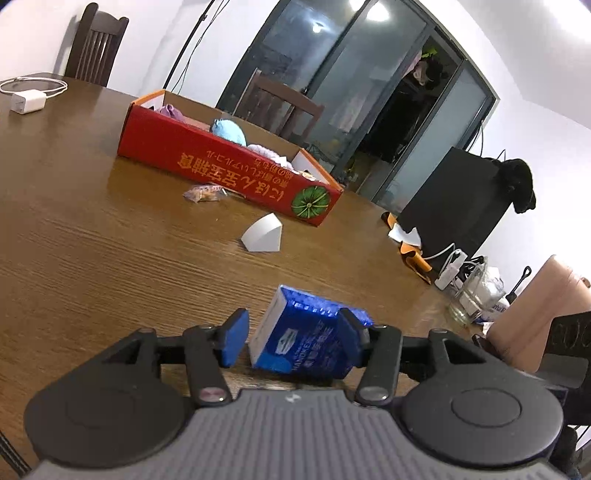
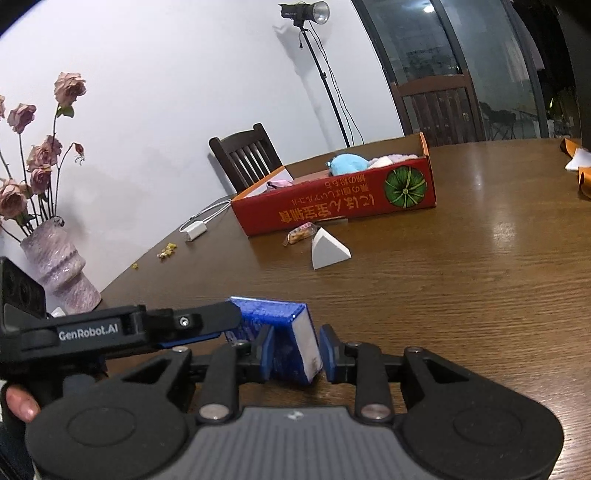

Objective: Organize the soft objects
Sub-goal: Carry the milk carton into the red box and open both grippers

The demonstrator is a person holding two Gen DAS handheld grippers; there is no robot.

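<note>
A white charger (image 1: 27,101) with its coiled cable (image 1: 35,83) is lying on the far part of the wooden table (image 1: 92,229), and 1 dark wooden chair (image 2: 245,157) is standing behind that edge. A ribbed pink vase (image 2: 61,267) holding dried pink roses (image 2: 37,147) is standing at the table's left edge in the right wrist view, with yellow crumbs (image 2: 166,252) scattered nearby. A studio light on a stand (image 2: 308,16) is standing against the white wall, and a glass jar (image 1: 471,295) is sitting beside a white power strip (image 1: 451,269) at the table's right edge.

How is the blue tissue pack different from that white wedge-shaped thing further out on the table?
The blue tissue pack is glossy, printed and tilted between both grippers; the white wedge is plain, matte and sits alone near the red box. The pack is boxy, the wedge curved on one side. Both lie outside the box.
</note>
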